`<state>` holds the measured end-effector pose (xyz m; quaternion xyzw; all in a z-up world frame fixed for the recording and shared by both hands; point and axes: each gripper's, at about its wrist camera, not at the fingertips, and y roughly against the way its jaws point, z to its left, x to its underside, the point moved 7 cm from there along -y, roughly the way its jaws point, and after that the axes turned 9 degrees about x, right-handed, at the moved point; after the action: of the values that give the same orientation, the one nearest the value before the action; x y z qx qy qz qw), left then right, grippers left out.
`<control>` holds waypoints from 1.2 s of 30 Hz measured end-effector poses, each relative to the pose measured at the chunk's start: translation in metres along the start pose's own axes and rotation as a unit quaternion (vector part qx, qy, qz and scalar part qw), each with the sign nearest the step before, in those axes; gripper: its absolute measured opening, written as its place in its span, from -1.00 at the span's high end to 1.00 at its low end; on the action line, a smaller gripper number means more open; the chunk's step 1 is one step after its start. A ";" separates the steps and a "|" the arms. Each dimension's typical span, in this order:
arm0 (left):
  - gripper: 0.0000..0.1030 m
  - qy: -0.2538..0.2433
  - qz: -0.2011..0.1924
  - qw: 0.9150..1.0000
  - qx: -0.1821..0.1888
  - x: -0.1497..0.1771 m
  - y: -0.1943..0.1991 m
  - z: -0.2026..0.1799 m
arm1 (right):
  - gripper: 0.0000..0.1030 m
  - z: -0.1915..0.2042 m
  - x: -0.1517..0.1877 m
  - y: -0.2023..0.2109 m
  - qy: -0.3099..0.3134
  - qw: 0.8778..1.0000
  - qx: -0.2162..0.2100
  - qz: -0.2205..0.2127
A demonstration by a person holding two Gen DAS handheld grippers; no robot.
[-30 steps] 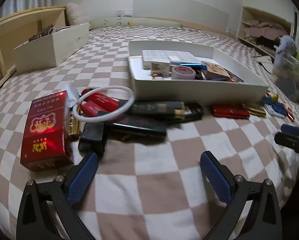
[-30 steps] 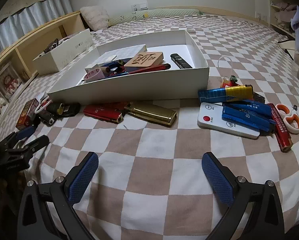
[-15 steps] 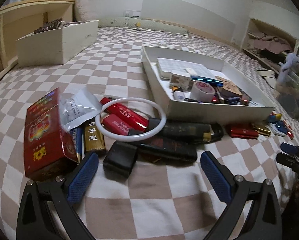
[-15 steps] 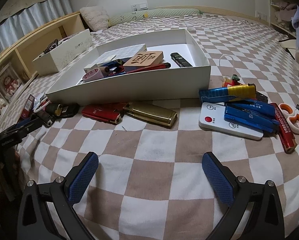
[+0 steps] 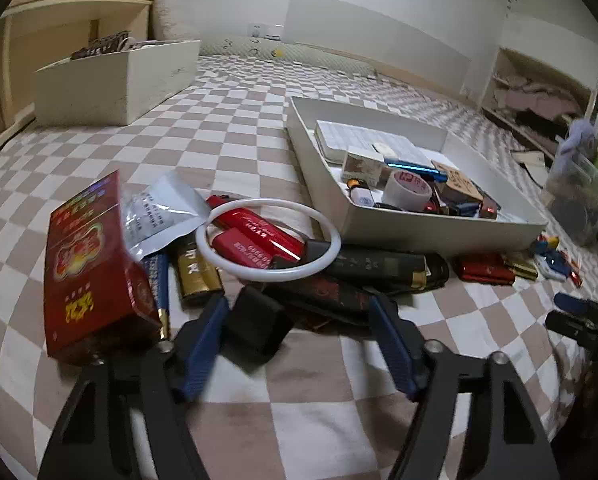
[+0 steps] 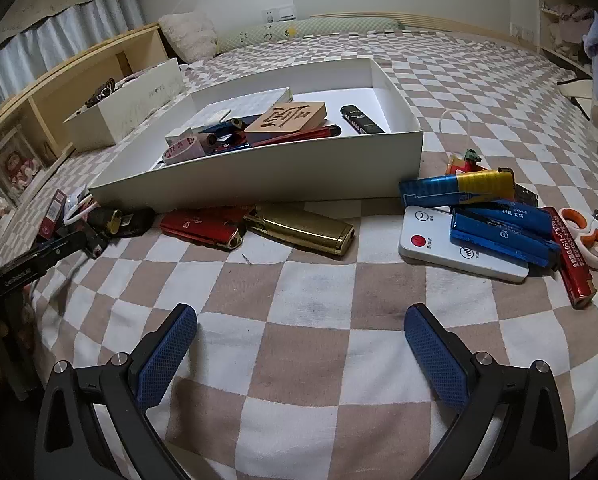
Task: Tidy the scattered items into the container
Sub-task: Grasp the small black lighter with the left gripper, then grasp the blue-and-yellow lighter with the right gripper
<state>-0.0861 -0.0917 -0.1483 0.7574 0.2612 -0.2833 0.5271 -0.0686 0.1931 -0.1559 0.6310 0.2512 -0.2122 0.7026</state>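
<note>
in the left wrist view the left claw is closing around a small black box that lies on the checked bedspread, the blue pads not yet visibly pressing on it. the box is matte, squat and dark, at the near edge of a heap: a tall red carton stands tilted to its left, a silver foil sachet leans on the carton, a white ring lies over two red lighters, and black lighters stretch off to the right. beyond the heap sits the white tray, a shallow open container holding a white checked pad, a roll of tape, a blue pen-like stick and other small bits. far left, a cream box holds dark things too small to name. in the right wrist view the right claw hangs over bare bedspread with its pads wide apart and nothing between them. the same tray lies ahead, with a wooden block carved with a character, a black lighter and the tape inside. just near its front wall lie a red lighter and a gold lighter; to the right, a white remote, blue lighters stacked on it, a blue and yellow tube, a red stick and orange-handled scissors.
</note>
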 end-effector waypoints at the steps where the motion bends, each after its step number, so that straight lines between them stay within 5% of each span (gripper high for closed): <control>1: -0.23 0.004 -0.003 1.000 0.002 0.001 0.002 0.001 | -1.00 0.000 0.000 0.000 -0.001 1.000 -0.001 0.000; 9: 0.40 0.016 -0.007 1.000 -0.007 0.010 0.012 0.005 | -1.00 -0.001 0.000 0.001 -0.001 1.000 0.001 -0.001; 24: 0.40 0.044 -0.008 0.999 0.004 0.027 0.023 -0.015 | -1.00 -0.014 -0.004 0.017 -0.012 1.000 0.006 -0.001; 32: 0.40 0.023 0.005 0.999 0.024 0.036 0.017 -0.043 | -1.00 -0.084 -0.033 0.036 -0.049 0.995 0.081 -0.042; 36: 0.40 0.008 0.010 1.000 0.028 0.037 0.013 -0.053 | -1.00 -0.093 -0.050 0.026 0.014 0.991 0.125 -0.044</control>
<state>-0.0428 -0.0425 -0.1510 0.7765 0.2504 -0.2789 0.5065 -0.0997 0.2870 -0.1118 0.7053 0.2603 -0.2641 0.6042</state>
